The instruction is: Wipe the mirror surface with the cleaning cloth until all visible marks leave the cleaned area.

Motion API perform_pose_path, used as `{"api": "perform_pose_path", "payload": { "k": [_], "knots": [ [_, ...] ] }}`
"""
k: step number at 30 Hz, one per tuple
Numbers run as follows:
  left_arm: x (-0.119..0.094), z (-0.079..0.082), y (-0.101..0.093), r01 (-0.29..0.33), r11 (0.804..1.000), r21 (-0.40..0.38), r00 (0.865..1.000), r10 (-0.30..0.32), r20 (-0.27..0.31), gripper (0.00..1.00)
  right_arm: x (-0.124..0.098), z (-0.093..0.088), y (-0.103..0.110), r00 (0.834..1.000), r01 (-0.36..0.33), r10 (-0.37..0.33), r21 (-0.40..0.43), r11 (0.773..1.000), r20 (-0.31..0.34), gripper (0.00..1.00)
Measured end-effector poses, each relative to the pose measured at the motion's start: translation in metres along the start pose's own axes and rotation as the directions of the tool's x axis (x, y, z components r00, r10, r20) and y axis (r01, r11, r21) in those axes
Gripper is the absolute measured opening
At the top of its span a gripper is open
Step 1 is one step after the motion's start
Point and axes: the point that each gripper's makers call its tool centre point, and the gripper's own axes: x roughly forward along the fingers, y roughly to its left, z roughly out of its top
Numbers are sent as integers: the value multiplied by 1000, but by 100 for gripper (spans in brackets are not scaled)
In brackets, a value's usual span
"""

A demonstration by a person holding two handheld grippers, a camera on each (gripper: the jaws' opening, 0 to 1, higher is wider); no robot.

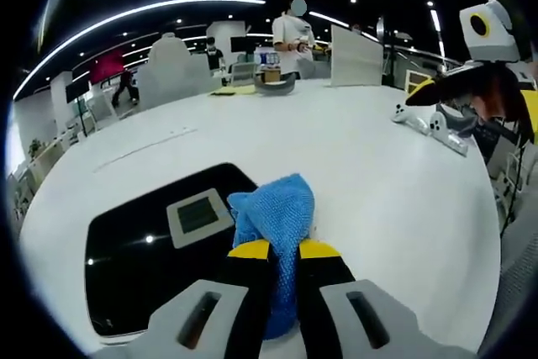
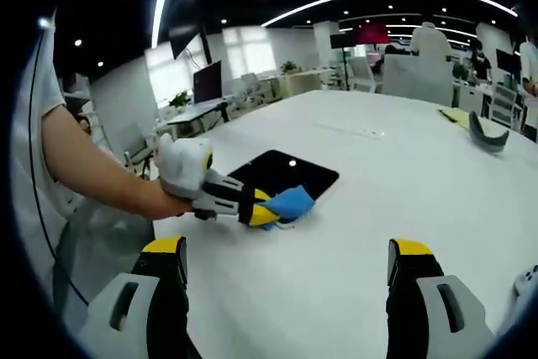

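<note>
A glossy black mirror (image 1: pixel 139 266), a flat rectangle with rounded corners, lies on the smooth white worktop (image 1: pixel 353 166) and reflects ceiling lights. A blue cloth (image 1: pixel 277 216), nubby and bunched into a soft wad, sits at the mirror's edge, partly on the worktop. The left hand-held gripper (image 1: pixel 284 250), yellow-tipped on black jaws, is clamped on the cloth; the right gripper view shows it (image 2: pixel 265 212) held by a hand (image 2: pixel 164 203). The right hand-held gripper (image 2: pixel 286 258) hangs above bare worktop, jaws wide apart, holding nothing
</note>
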Motion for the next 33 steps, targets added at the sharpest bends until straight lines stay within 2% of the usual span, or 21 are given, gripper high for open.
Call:
{"api": "perform_pose_path", "payload": {
  "k": [7,12,33],
  "knots": [
    [3,2,3,5,1000,-24,1000,-6,-13,7,-1,-6,-1,1000,7,-7,14,1000,-6,100],
    [6,4,6,7,1000,-28,1000,-7,-11,7,-1,-5,-1,1000,6,-6,22,1000,3,100],
    [32,19,33,5,1000,-26,1000,-4,17,7,2,-12,-10,999,32,-31,34,999,-24,100]
  ]
}}
